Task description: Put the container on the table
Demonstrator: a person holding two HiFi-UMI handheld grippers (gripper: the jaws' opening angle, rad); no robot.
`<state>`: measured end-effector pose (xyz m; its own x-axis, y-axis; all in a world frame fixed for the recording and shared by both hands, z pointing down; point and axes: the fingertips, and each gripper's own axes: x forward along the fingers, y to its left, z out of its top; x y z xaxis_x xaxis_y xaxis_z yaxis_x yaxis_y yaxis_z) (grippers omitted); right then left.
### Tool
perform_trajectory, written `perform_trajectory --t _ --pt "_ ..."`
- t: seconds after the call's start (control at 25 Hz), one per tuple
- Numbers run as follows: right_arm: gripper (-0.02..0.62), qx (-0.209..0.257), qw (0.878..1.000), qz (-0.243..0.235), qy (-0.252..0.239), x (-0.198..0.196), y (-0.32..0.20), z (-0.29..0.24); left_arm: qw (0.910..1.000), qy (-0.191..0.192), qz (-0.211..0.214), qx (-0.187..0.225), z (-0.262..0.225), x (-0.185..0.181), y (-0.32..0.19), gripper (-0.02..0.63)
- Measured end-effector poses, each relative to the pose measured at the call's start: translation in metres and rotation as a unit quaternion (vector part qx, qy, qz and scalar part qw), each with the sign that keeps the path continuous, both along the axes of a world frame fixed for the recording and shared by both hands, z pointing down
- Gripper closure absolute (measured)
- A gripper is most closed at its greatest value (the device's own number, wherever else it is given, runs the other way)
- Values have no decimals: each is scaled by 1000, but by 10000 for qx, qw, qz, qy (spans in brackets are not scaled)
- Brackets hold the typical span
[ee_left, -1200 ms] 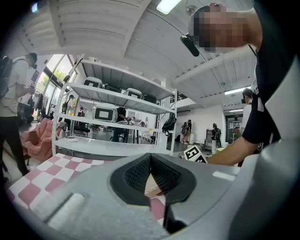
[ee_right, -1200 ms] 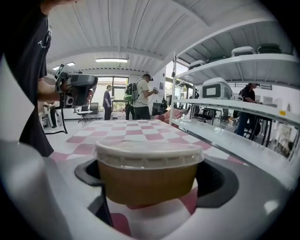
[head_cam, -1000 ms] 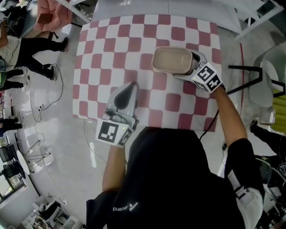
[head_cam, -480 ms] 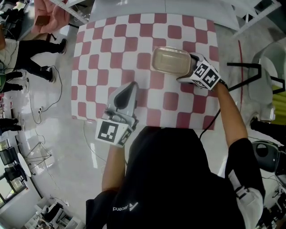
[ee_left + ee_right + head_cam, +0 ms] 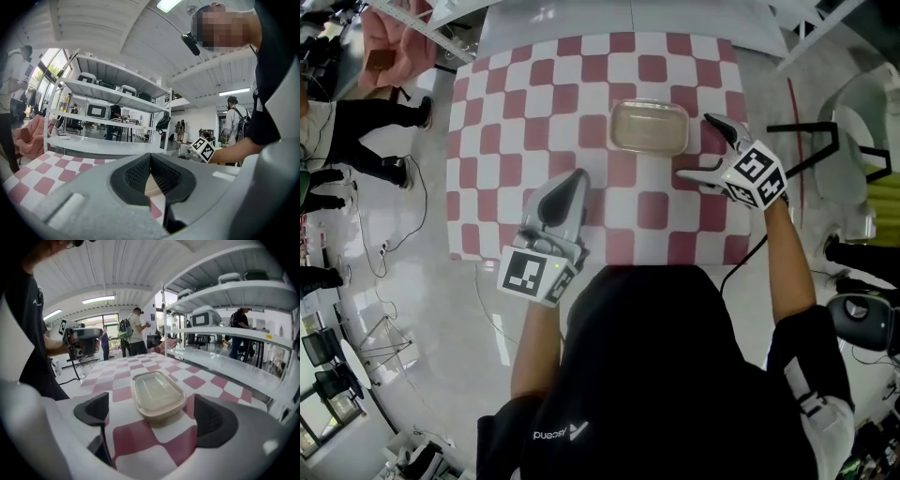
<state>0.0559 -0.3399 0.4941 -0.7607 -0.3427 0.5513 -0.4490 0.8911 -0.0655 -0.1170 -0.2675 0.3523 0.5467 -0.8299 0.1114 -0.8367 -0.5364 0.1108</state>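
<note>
A clear lidded plastic container (image 5: pixel 649 127) (image 5: pixel 157 395) rests flat on the red-and-white checked table (image 5: pixel 506 122). My right gripper (image 5: pixel 705 146) (image 5: pixel 150 416) is open just to the container's right, jaws spread wide and apart from it, nothing between them. In the right gripper view the container lies a little ahead of the jaws. My left gripper (image 5: pixel 565 192) (image 5: pixel 151 176) is shut over the table's near middle, its black pads (image 5: pixel 136 174) pressed together and holding nothing.
The table's near edge (image 5: pixel 581 262) runs just in front of the person's body. People stand on the floor at the left (image 5: pixel 356 112). White shelving (image 5: pixel 825 37) and a chair (image 5: pixel 862 141) stand at the right. A grey surface (image 5: pixel 628 19) adjoins the table's far side.
My right gripper has let go of the container, opened and drawn back to the right. The container now rests on the table. The left gripper has stayed put.
</note>
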Motion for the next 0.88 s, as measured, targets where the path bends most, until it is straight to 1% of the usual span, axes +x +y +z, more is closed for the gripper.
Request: perform_trajectory --t 0.08,0.16,0.28,0.32,0.36,0.44,0.48,0.56,0.64,0.76,0.88 --pt "39 360 9984 22 -430 -8 16 -29 9999 41 116 34 -2 6 0 597" --pt "92 667 9939 36 -875 -18 33 -58 9996 81 253 83 -6 14 1 596" --pt "181 958 9839 97 -1506 -35 57 -96 9985 126 490 195 -14 28 4 597" --pt "217 1023 9805 129 -1673 -40 64 -107 9980 138 569 235 -17 33 5 597" --pt "267 1077 9771 172 -1824 -44 71 -116 9974 147 644 275 -19 37 6 596" --pt "404 1151 9701 306 -2115 -50 84 -133 9963 156 772 346 -25 44 11 597" --pt "441 1160 9664 388 -2262 -52 90 -141 9958 156 823 380 -27 46 13 597" --pt "495 1133 9591 555 -2535 -54 102 -154 9948 150 903 452 -32 50 19 596" --pt "531 1132 9530 710 -2719 -55 113 -163 9939 146 964 518 -37 52 26 597" --pt "587 1247 9481 930 -2772 -56 127 -170 9925 141 1051 604 -41 54 37 597" --pt "592 1341 9456 1074 -2762 -57 139 -170 9915 147 1111 665 -42 55 47 597"
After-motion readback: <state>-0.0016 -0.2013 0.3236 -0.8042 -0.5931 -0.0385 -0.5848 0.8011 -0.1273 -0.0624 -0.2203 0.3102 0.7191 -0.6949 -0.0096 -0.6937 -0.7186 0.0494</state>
